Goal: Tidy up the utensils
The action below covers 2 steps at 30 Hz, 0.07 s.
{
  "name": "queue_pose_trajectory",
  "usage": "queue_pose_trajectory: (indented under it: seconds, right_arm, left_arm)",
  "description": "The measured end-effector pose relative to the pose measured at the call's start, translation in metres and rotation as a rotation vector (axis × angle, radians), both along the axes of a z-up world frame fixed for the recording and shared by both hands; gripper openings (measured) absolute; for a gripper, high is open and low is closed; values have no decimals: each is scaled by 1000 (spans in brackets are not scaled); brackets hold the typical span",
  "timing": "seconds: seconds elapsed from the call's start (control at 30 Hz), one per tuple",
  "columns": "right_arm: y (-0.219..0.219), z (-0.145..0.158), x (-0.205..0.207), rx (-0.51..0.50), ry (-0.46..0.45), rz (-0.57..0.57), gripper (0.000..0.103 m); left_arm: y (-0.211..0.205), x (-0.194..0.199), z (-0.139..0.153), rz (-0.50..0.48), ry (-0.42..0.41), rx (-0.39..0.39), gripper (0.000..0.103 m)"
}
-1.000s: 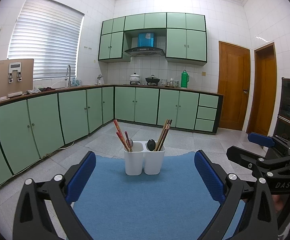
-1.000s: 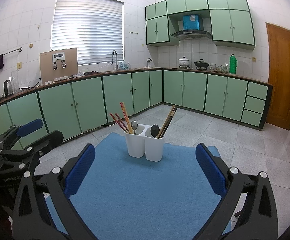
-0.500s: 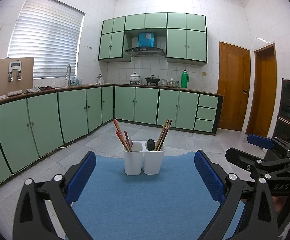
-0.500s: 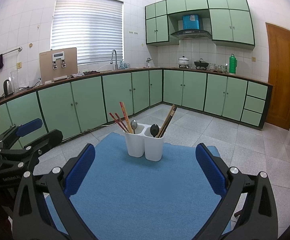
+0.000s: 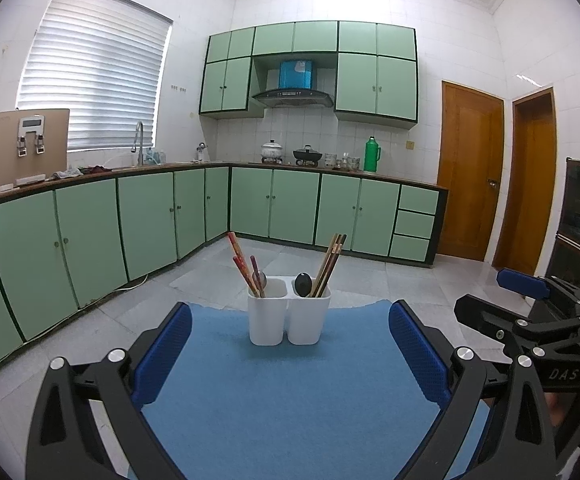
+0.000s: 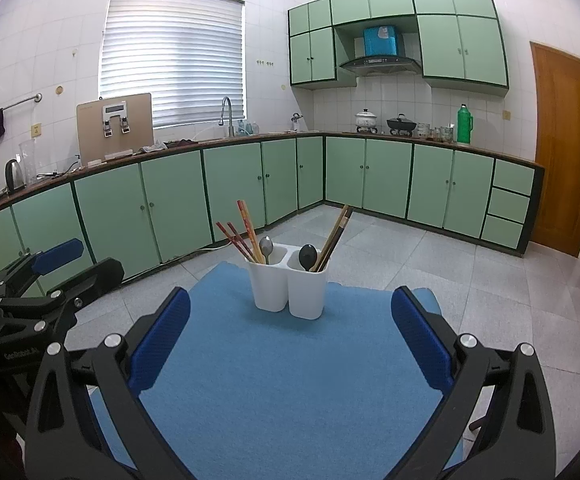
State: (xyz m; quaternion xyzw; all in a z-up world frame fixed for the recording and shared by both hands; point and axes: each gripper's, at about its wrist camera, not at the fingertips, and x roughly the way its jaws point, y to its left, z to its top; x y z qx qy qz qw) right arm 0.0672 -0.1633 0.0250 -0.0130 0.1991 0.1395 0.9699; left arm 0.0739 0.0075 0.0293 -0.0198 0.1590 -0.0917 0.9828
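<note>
- My left tool is level, pointing forward, its blue-padded fingers spread wide with nothing between them.
- My right tool sits beside it, likewise level, fingers wide apart and holding nothing.

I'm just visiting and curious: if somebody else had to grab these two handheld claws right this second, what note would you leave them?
Left claw: open, empty, hovering over the blue mat.
Right claw: open, empty, beside it.
White two-compartment holder stands upright at the mat's far end.
Left compartment: red chopsticks and a silver spoon.
Right compartment: brown chopsticks and a black spoon.
Done: every utensil in view sits in the holder, apparently sorted by colour.
Left: probably nothing, unless chopsticks and spoons are meant to be separated.
</note>
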Motion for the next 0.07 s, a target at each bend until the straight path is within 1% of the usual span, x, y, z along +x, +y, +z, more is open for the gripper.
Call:
queue_pose_trajectory:
  seconds: [0.07]
  right_arm:
    - [0,0,0,1,0,0,98]
  left_arm:
    - [0,0,0,0,0,0,97]
